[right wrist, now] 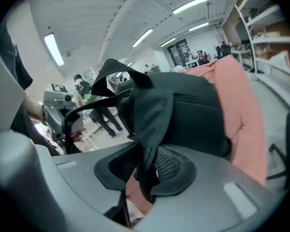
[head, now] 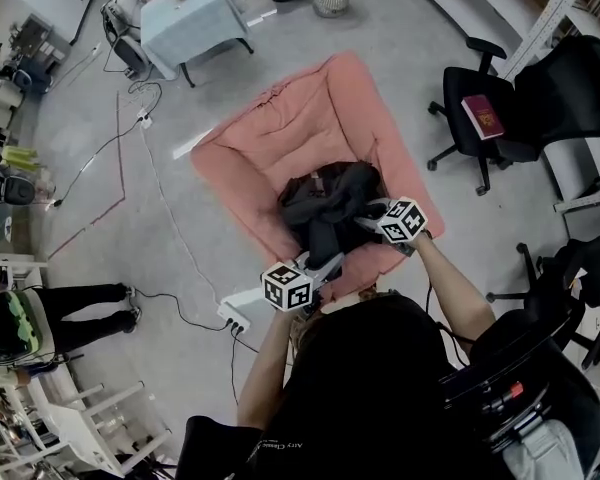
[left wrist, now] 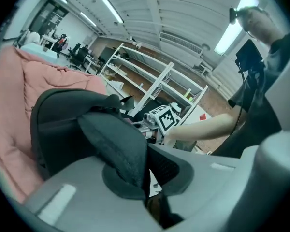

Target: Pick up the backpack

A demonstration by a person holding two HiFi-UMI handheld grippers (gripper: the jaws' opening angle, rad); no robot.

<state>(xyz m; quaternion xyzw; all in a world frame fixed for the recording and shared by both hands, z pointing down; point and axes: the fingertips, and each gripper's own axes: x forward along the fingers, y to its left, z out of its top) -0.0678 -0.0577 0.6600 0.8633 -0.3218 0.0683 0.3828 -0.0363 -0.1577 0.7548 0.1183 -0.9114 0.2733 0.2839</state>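
Room: a workshop with a grey concrete floor [head: 410,78]. The gripper views show strip lights overhead and white shelving [left wrist: 154,81]. In the head view a black office chair [head: 480,118] stands at the right and a cloth-covered table [head: 190,18] at the top.
Cushion: a large pink cushion [head: 280,128] lies spread on the floor in the middle. Its near edge is just in front of the person.
Backpack: the dark grey backpack [head: 325,203] lies slumped on the near half of the cushion. It is touching the cushion, with pink showing round it on every side.
Left gripper: the left gripper [head: 332,261] reaches in from the lower left to the pack's near edge. Its jaws are closed tight on a padded strap [left wrist: 113,144], which curves down from the pack and disappears between the pads.
Right gripper: the right gripper [head: 368,213] comes in from the right, at the pack's right flank. Its jaws stand a little apart and are pinched on a dark strap [right wrist: 150,120], which hangs from the top of the pack and narrows between the pads.
Pack and jaws: in both gripper views the body of the pack sits just beyond the fingertips. Only the straps are inside the jaws, and the cushion shows behind and beneath.
Grippers: the two are near each other, one on either side of the pack's near end.
Floor clutter: a white power strip [head: 235,318] with its cable lies just left of the left gripper.
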